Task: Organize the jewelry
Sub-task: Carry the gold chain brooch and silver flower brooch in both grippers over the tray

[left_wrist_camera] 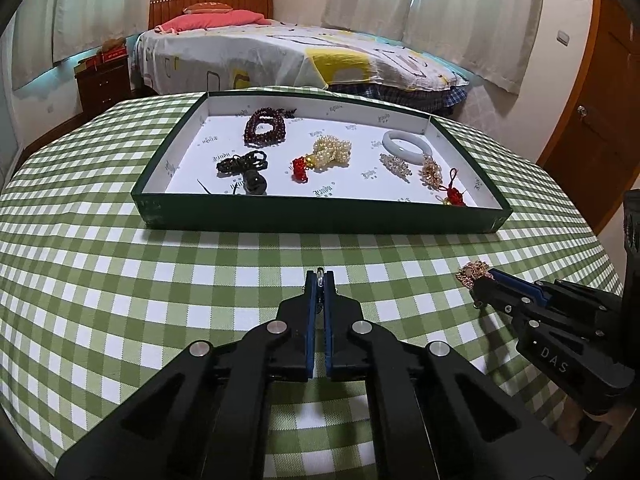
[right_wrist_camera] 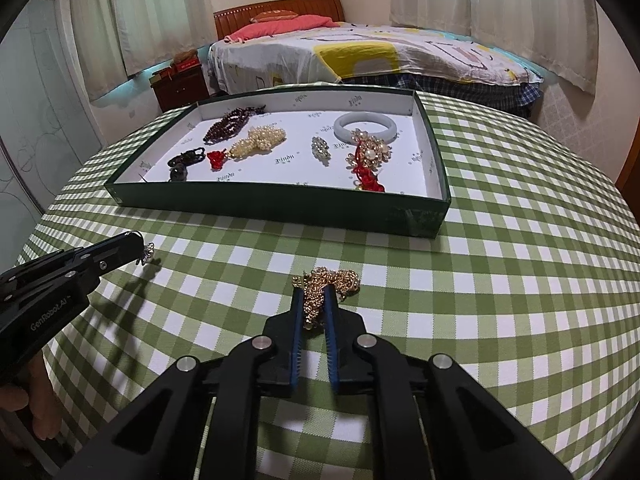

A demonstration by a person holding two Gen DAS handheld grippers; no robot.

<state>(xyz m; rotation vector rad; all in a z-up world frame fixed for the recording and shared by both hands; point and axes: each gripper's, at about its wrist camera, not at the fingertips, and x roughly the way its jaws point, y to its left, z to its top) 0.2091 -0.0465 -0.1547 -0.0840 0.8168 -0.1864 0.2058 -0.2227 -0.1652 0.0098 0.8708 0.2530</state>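
- My left gripper (left_wrist_camera: 319, 280) sits nearest, low over the green checked tablecloth (left_wrist_camera: 160, 280); its jaws are pinched narrow on a small silver trinket (right_wrist_camera: 149, 251), of which only a sliver shows at the tips in the left wrist view
- My right gripper (right_wrist_camera: 316, 300) is beside it, jaws closed on a bunched gold chain (right_wrist_camera: 326, 284); the chain spills out past the tips and rests against the cloth
- In the left wrist view the same gold chain (left_wrist_camera: 474, 274) shows at the tip of the right gripper (left_wrist_camera: 486, 286), well apart from the left gripper
- A person's fingers (right_wrist_camera: 40, 400) wrap the left gripper's handle at the lower left edge
- Farther on, the green tray (left_wrist_camera: 320, 220) with white lining stands on the cloth
- Tray contents, left to right: black cord pendant (left_wrist_camera: 244, 168), dark red bead strand (left_wrist_camera: 264, 126), pearl cluster with red knot (left_wrist_camera: 328, 156), crystal brooch (left_wrist_camera: 396, 164), white bangle (left_wrist_camera: 408, 142), gold floral brooch with red tassel (right_wrist_camera: 366, 156)
- Beyond the table: a bed (left_wrist_camera: 300, 56) with a patterned cover, and curtains (left_wrist_camera: 460, 12) behind it
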